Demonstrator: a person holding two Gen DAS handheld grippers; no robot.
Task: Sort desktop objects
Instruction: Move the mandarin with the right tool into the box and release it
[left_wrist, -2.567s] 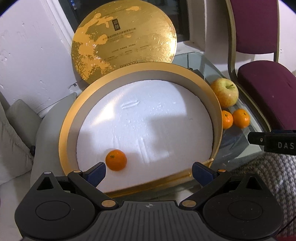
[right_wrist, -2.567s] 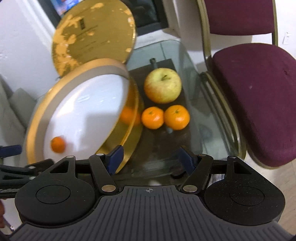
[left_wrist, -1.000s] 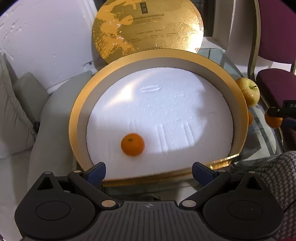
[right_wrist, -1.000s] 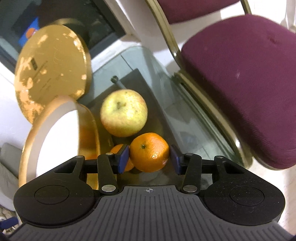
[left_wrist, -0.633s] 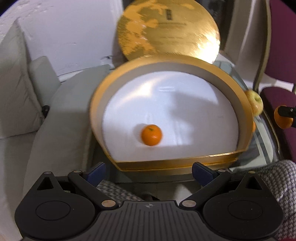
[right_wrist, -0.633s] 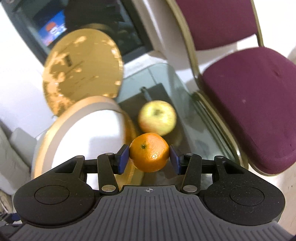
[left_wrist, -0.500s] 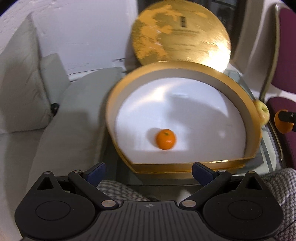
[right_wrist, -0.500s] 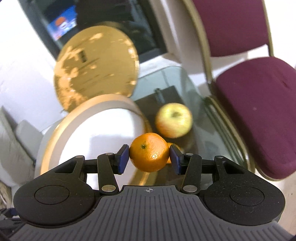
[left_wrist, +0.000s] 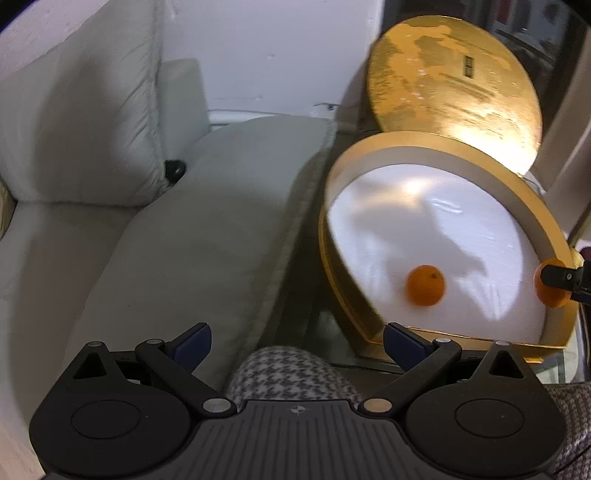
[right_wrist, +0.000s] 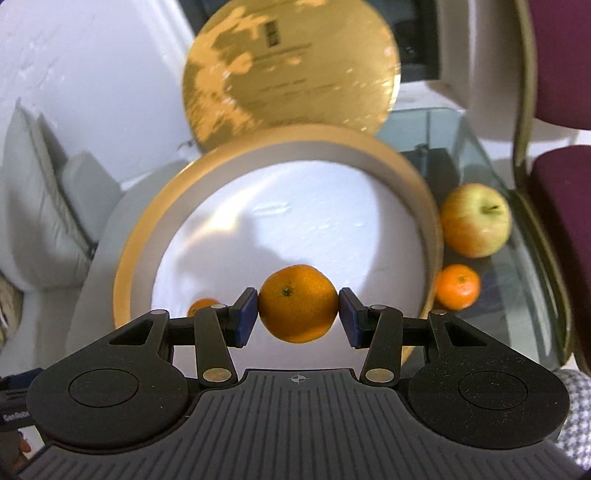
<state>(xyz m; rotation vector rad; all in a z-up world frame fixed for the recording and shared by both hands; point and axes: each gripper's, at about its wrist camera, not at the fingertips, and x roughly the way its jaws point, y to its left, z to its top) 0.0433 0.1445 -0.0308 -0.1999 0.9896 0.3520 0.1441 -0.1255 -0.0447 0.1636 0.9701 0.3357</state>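
Observation:
My right gripper (right_wrist: 298, 312) is shut on an orange mandarin (right_wrist: 297, 304) and holds it over the near part of a round gold-rimmed box (right_wrist: 136, 236) with a white foam floor. One mandarin (left_wrist: 425, 285) lies inside that box; in the right wrist view this mandarin (right_wrist: 201, 305) peeks out behind the left finger. A yellow-red apple (right_wrist: 475, 220) and another mandarin (right_wrist: 457, 286) sit on the glass table to the right of the box. My left gripper (left_wrist: 297, 341) is open and empty, off to the box's left over a checked sleeve. The held mandarin (left_wrist: 550, 295) shows at the left wrist view's right edge.
The box's gold lid (right_wrist: 291, 70) leans upright behind it. A grey sofa cushion (left_wrist: 207, 236) lies left of the box. A maroon chair (right_wrist: 561, 192) with a gold frame stands right of the glass table (right_wrist: 517, 273). A checked sleeve (left_wrist: 291, 373) is under my left gripper.
My right gripper lifted the mandarin off the table and carried it left, over the box. My left gripper swung away to the left, so the box now sits at the right of its view.

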